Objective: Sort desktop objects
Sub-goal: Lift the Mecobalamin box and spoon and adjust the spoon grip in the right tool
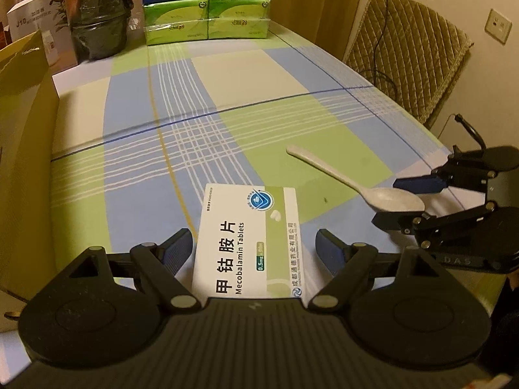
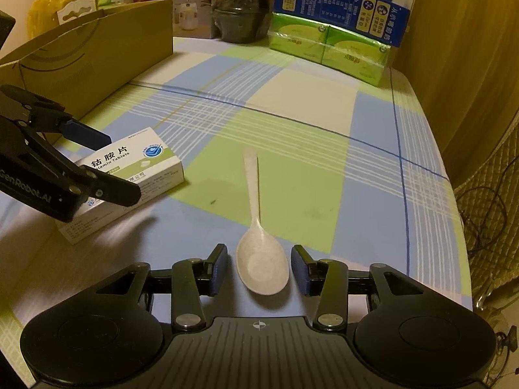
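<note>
A white box of Mecobalamin tablets (image 1: 248, 243) lies flat on the checked tablecloth between the open fingers of my left gripper (image 1: 256, 243); the fingers stand on each side of it, apart from it. The box also shows in the right wrist view (image 2: 136, 168). A white plastic spoon (image 2: 259, 253) lies on the cloth with its bowl between the open fingers of my right gripper (image 2: 259, 270), handle pointing away. In the left wrist view the spoon (image 1: 356, 181) has its bowl between the right gripper's fingers (image 1: 418, 184).
A brown cardboard box (image 2: 97, 55) stands along the left side of the table. Green tissue packs (image 1: 207, 21), a blue carton (image 2: 340, 6) and a dark jar (image 1: 97, 22) stand at the far end. A padded chair (image 1: 408, 48) is beside the table's right edge.
</note>
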### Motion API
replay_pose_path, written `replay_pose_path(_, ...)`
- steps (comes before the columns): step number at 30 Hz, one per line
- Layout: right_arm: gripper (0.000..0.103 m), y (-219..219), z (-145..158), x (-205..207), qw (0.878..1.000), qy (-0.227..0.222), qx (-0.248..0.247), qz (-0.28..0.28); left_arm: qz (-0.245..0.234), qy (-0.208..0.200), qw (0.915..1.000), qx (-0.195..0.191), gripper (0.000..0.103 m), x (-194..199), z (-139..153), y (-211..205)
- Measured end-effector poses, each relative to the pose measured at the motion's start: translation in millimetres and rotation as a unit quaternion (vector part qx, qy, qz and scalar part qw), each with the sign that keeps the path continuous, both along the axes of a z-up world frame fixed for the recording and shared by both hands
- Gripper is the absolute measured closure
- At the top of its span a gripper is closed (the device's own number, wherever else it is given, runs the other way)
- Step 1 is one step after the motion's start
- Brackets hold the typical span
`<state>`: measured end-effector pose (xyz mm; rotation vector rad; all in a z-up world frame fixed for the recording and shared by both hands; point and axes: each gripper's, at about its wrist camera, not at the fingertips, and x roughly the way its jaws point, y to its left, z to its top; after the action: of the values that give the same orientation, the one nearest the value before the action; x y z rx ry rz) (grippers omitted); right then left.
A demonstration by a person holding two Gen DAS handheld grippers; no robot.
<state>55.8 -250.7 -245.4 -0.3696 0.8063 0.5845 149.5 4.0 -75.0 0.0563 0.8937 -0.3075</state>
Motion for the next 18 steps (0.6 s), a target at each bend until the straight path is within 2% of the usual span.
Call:
replay_pose_path(8, 0.063, 0.7, -0.8, 1.3, 1.0, -0.001, -0.003, 0.003, -0.003, 0.005, 0.9999, 0.01, 0.023, 2.7, -5.4, -2.7)
replay_pose_path(13, 0.072, 0.2, -1.0, 1.9, 1.0, 0.003, 0.002, 0.001, -0.003, 0.006, 0.9999, 0.008, 0.023, 2.9, -6.0, -3.5)
replay_pose_path(18, 0.073, 0.4, 0.0, 3.9, 1.0, 0.012, 0.011, -0.01, -0.003, 0.006, 0.9999, 0.008, 0.023, 3.5, -6.5, -4.1)
